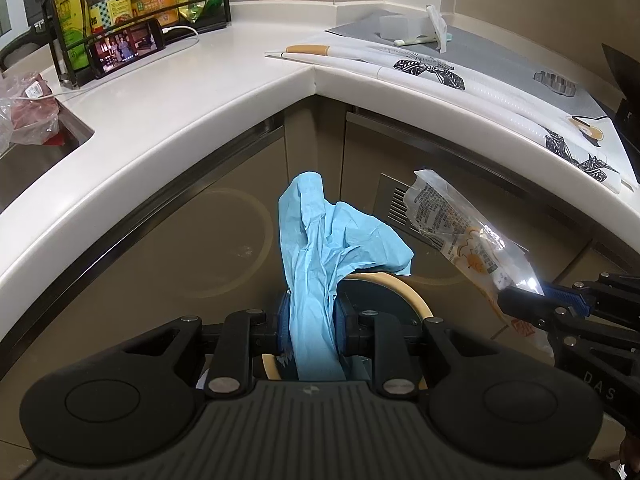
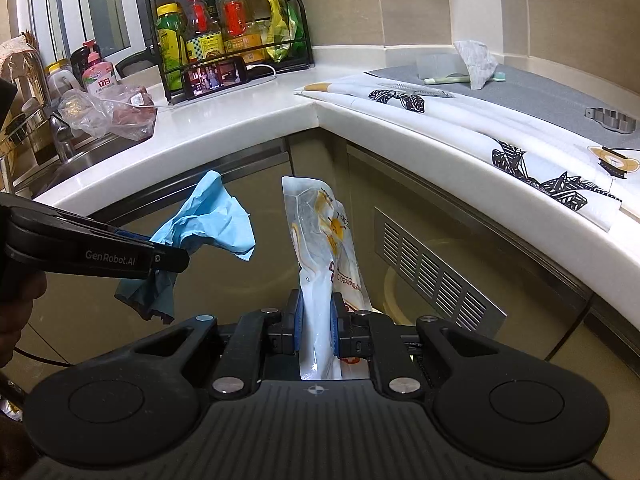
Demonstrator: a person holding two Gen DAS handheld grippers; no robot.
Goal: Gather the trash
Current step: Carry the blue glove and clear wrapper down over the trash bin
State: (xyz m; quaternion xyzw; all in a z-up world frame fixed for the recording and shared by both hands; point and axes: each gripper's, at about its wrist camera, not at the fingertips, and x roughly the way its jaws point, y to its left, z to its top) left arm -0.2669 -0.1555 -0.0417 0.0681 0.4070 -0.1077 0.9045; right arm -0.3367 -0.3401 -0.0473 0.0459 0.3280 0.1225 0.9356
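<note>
while my left claw pinches the crumpled blue tissue between its blue pads, the paper stands up out of the narrow gap and flops over to the right at its top. my jaws there are nearly closed, pressed on the bunched lower part of it. below and behind it i see the pale rim of a round bin with a dark inside, partly hidden by the tissue and by my fingers.

my right claw grips the clear plastic wrapper with its orange and white print; the wrapper rises upright from between the pads, which are drawn close on its lower end. in the left view this same wrapper slants up to the left from the right claw's tips at the picture's right edge. in the right view the left claw comes in from the left with the blue tissue hanging from it, just beside the wrapper but apart from it.

both pieces hang in front of the beige cabinet doors, under the inner corner of the white countertop. one door has a slatted vent. on the counter further back stand a black rack of bottles, a phone lying on its side with its screen lit, and to the right a grey mat with a patterned white sheet along the edge.
</note>
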